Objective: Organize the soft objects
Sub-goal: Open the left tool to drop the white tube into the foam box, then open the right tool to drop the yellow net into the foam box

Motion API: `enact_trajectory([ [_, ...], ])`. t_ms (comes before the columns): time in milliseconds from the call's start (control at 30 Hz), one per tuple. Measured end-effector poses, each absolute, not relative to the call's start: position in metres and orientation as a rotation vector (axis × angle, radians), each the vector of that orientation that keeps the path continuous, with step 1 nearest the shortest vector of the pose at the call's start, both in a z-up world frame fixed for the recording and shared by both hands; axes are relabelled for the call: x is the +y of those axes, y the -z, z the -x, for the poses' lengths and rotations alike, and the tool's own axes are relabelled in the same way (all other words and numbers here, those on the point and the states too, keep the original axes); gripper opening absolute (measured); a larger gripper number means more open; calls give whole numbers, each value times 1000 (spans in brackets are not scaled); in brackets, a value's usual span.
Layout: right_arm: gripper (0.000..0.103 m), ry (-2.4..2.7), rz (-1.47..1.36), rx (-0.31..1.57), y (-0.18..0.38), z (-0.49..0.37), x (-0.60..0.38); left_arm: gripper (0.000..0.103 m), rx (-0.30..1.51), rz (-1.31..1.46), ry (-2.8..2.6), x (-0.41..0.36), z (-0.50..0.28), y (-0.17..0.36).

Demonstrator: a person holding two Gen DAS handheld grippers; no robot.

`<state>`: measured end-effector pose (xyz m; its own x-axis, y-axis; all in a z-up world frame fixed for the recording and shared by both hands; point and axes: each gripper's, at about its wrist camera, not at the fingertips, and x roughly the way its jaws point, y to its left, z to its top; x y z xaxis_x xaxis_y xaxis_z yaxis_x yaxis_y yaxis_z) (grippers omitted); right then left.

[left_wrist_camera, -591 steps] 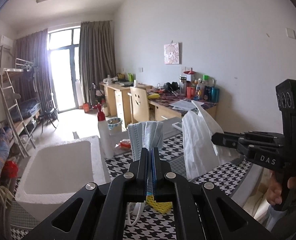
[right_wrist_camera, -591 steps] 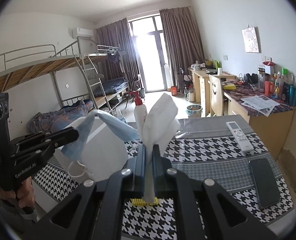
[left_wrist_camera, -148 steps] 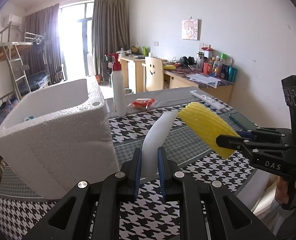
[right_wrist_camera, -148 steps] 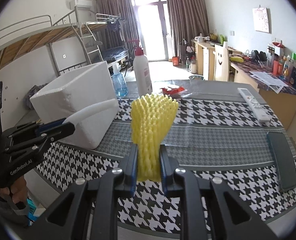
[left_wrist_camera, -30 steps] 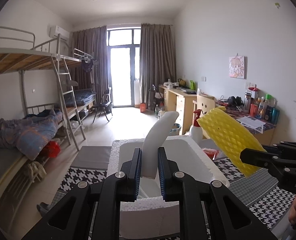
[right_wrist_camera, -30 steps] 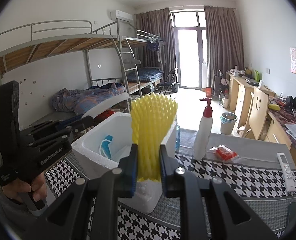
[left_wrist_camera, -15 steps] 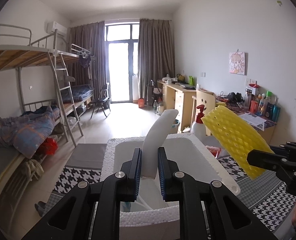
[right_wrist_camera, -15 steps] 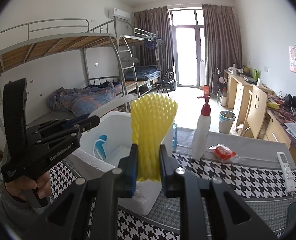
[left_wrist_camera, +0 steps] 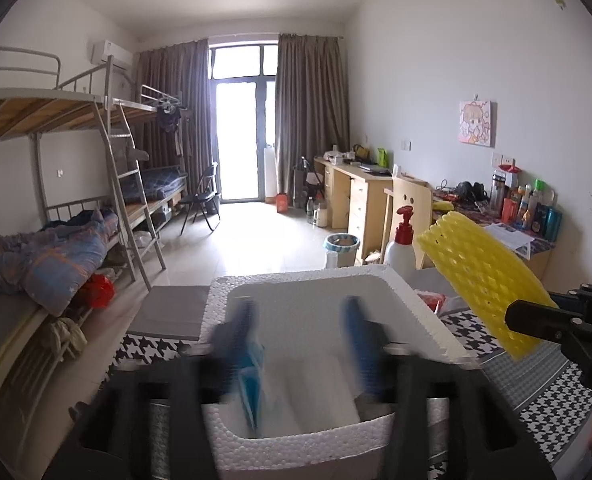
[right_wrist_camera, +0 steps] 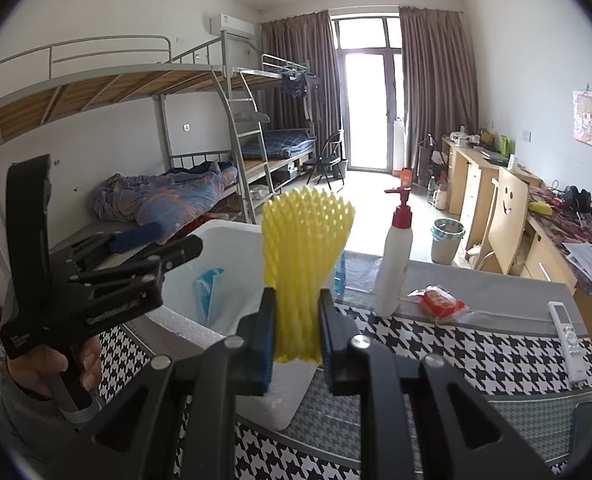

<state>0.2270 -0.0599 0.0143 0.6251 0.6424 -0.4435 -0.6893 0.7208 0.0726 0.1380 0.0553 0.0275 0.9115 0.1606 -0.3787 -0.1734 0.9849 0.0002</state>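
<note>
Left gripper [left_wrist_camera: 300,332]: jaws spread, blurred, nothing between them, poised over white styrofoam box [left_wrist_camera: 412,292] on houndstooth tabletop [right_wrist_camera: 476,352].
Inside box: blue face mask [right_wrist_camera: 210,286], pale soft pieces.
Right gripper [right_wrist_camera: 296,320]: jaws pinching yellow foam fruit net [right_wrist_camera: 304,256], long axis upright.
Box opening lies ahead-left of net, near; right hand carries next drop, judged.

left gripper [left_wrist_camera: 300,336] up front, fingers [left_wrist_camera: 236,332] spread wide & motion-blurred, nothing between them. from the right wrist cam it sits off to the left, a hand [right_wrist_camera: 52,368] wrapped round its grip. right gripper [right_wrist_camera: 296,320] pointing fwd, blue pads pressed in on a yellow piece that stands upright between them.
</note>
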Motion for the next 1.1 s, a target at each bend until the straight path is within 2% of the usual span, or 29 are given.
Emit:
enact_trajectory([
  [33, 23, -765, 107, 465, -15, -227, -60, 75, 378, 42, -177, 56, -137, -28],
  [233, 23, -765, 104, 459, -16, -227, -61, 96, 348, 58, -198, 59, -129, -32],
  [300, 23, -767, 105, 458, -16, -226, -60, 100, 338, 56, -210, 60, -126, -34],
  [1100, 23, -805, 131, 457, -21, -236, -34, 102, 339, 39, -286, 79, -105, -29],
])
